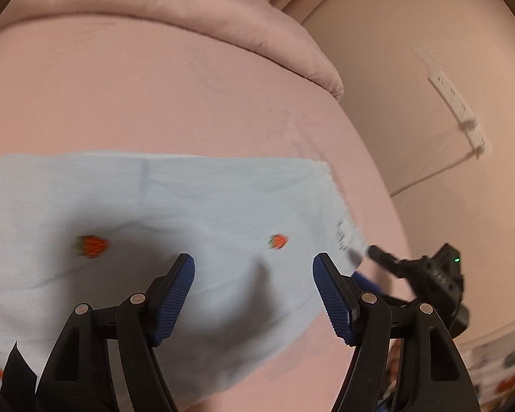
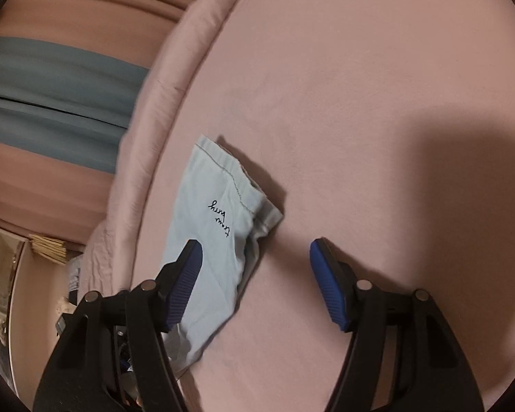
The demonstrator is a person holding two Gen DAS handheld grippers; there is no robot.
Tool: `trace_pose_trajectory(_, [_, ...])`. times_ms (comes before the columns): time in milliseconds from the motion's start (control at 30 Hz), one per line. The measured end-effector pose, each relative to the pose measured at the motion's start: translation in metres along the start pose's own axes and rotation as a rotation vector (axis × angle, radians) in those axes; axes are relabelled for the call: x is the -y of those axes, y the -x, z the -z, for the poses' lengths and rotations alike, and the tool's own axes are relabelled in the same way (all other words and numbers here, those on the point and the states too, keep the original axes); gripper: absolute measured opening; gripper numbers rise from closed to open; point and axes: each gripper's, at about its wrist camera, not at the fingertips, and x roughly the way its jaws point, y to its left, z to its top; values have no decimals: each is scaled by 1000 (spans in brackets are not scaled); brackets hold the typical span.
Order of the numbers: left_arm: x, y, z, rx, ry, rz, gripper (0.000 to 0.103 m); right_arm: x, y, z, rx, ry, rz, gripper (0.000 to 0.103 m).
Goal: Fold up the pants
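Observation:
Light blue pants [image 1: 189, 213] with small strawberry prints lie flat on the pink bed sheet [image 1: 154, 103]. My left gripper [image 1: 254, 264] hovers open just over them, nothing between its blue pads. In the right wrist view one end of the pants [image 2: 209, 247], bearing black handwriting-style lettering and a stitched hem, lies bunched on the sheet [image 2: 360, 103]. My right gripper [image 2: 255, 250] stands open there, its left finger [image 2: 185, 274] over the cloth and its right finger over bare sheet. From the left wrist view, the right gripper [image 1: 362, 262] sits at the pants' lettered right corner.
A folded pink quilt [image 1: 223, 17] lies along the far side of the bed, seen again as the quilt [image 2: 147, 120] in the right wrist view. A white power strip [image 1: 456, 110] with its cord lies beyond the bed's right edge. Patterned fabric [image 1: 498, 370] shows at the lower right.

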Motion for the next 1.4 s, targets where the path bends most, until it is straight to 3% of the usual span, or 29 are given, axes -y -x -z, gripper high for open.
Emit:
trace_pose_trajectory(100, [-7,1,-4,1,73,27,70,-15,-16,-8,-45,2,28,65])
trace_pose_trajectory(233, [-19,-4,-2,-14,142,30,70,-17,-30,-17,-68,-50,13,56])
trace_pose_trajectory(300, [-27,-6,0,-27,165,7,70,-15,-34,-19,-68,-67,-6,39])
trace_pose_trajectory(333, [-33,-1,3,-22,184,24,70,-11,-33,-20,-69,-69,-6,22])
trace_pose_trajectory(367, [-36,0,3,-19,196,35,70,-4,-35,-22,-71,-76,-19,14])
trace_pose_trajectory(467, [-37,-2,3,-30,190,26,70,8,-38,-20,-60,-114,-78,12])
trace_pose_trajectory(533, [-36,-3,2,-32,183,15,70,-2,-34,-15,-46,-73,-56,12])
trace_pose_trajectory(700, [-45,9,5,-23,261,96,70,-56,-17,-4,-11,172,-45,12])
trace_pose_trajectory(867, [-72,36,14,22,348,122,73,-125,-15,41,10,580,74,12])
trace_pose_trajectory(967, [-91,52,20,38,413,176,73,-148,-25,68,-9,690,98,12])
trace_pose_trajectory(1100, [-97,80,20,95,428,257,73,-169,-40,100,-45,810,128,12])
trace_pose_trajectory(1167, [-95,89,21,107,414,292,80,-181,-47,119,-54,880,133,12])
trace_pose_trajectory(1300, [-89,73,17,47,416,293,82,-195,-62,145,-56,993,130,12])
trace_pose_trajectory(1400, [-94,64,18,26,451,297,82,-197,-73,168,-29,1104,194,13])
